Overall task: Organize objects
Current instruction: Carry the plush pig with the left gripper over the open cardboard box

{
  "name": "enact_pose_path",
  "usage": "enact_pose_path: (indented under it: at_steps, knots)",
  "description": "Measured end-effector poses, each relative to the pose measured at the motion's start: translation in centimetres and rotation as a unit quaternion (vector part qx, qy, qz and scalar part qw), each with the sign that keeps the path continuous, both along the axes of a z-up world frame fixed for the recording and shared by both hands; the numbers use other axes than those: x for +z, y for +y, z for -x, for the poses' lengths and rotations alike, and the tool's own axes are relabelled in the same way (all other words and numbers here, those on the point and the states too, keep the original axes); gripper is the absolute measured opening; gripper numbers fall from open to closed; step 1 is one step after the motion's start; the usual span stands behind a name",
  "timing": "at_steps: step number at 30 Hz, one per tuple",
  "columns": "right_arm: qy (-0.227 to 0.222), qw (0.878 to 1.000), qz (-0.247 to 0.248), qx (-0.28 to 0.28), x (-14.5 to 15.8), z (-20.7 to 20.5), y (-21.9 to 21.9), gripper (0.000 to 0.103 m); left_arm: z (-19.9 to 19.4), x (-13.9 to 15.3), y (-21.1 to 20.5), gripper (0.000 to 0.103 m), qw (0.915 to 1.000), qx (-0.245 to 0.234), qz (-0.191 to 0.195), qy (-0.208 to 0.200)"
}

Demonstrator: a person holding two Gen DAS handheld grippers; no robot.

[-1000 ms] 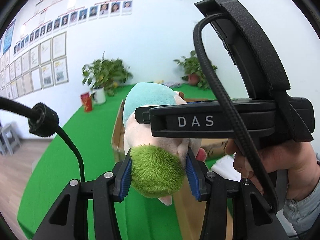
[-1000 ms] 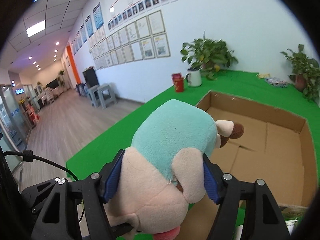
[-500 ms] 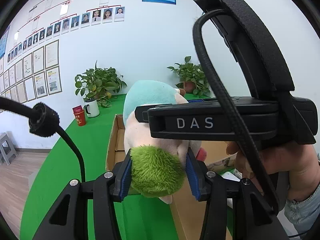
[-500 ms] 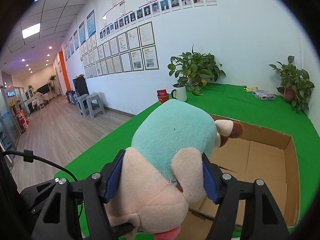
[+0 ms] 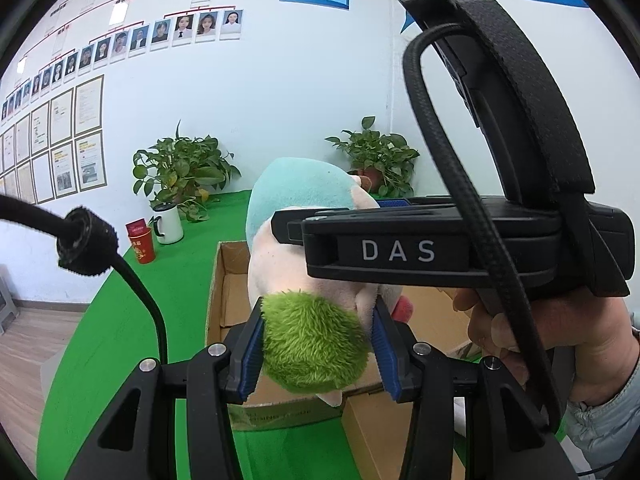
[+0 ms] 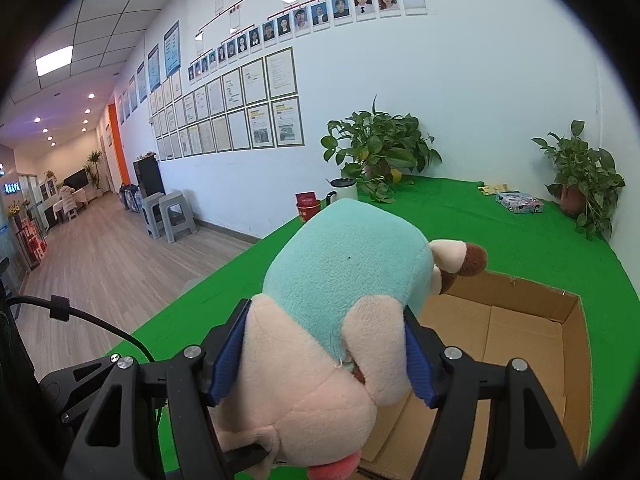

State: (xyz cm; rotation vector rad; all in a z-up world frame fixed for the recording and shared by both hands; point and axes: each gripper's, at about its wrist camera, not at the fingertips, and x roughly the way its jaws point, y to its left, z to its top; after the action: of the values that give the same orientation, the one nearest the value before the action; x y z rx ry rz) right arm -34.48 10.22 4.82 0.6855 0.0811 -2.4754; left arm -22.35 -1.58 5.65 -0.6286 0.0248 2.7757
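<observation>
1 teal-and-cream plush toy (image 6: 348,276), green-tufted.

left gripper (image 5: 318,348): black, blue pads | right gripper (image 6: 320,354): "DAS" lettering, braided cable | pale-blue sleeve (image 5: 600,428)

The left wrist camera sits right behind the left gripper (image 5: 318,346) and looks forward and a little down. The soft toy (image 5: 308,264) is very close, filling the middle. The right gripper (image 5: 400,250) crosses this view from the right side.

The right wrist camera sits behind the right gripper (image 6: 320,354), also looking forward and a little down, very close to the same soft toy (image 6: 340,280).

Both views share the toy, the cardboard box (image 5: 228,292) (image 6: 520,328), the green desk (image 5: 108,340) (image 6: 500,232), two plants and the white wall.
</observation>
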Motion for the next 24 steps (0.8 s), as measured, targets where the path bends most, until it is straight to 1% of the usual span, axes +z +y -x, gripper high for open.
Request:
enact_pose_path:
  at_steps: [6, 10, 15, 19, 21, 24]
  knots:
    - [-0.008, 1.0, -0.009, -0.008, -0.8, 2.3, -0.1, 0.068, 4.8, -0.7, -0.2, 0.045, 0.9998, -0.006, -0.013, -0.014]
    - [-0.02, 1.0, -0.016, -0.008, -1.7, 4.1, -0.3, 0.068, 6.8, -1.8, -0.3, 0.045, 0.9994, -0.007, -0.02, -0.029]
    - [-0.056, 0.998, -0.008, -0.001, -3.6, 6.6, -0.4, 0.068, 9.0, -4.3, -0.8, 0.045, 0.998, -0.005, -0.031, -0.055]
    - [-0.083, 0.996, -0.016, 0.008, -5.6, 8.3, -1.2, 0.068, 11.0, -7.0, -1.5, 0.045, 0.9952, 0.007, -0.039, -0.089]
    - [-0.096, 0.995, -0.02, 0.017, -6.4, 9.1, -1.8, 0.068, 10.4, -8.0, -1.7, 0.045, 0.994, 0.014, -0.041, -0.1]
    - [-0.114, 0.993, -0.026, 0.027, -7.7, 10.6, -2.4, 0.068, 12.5, -9.1, -2.2, 0.045, 0.9911, 0.023, -0.045, -0.123]
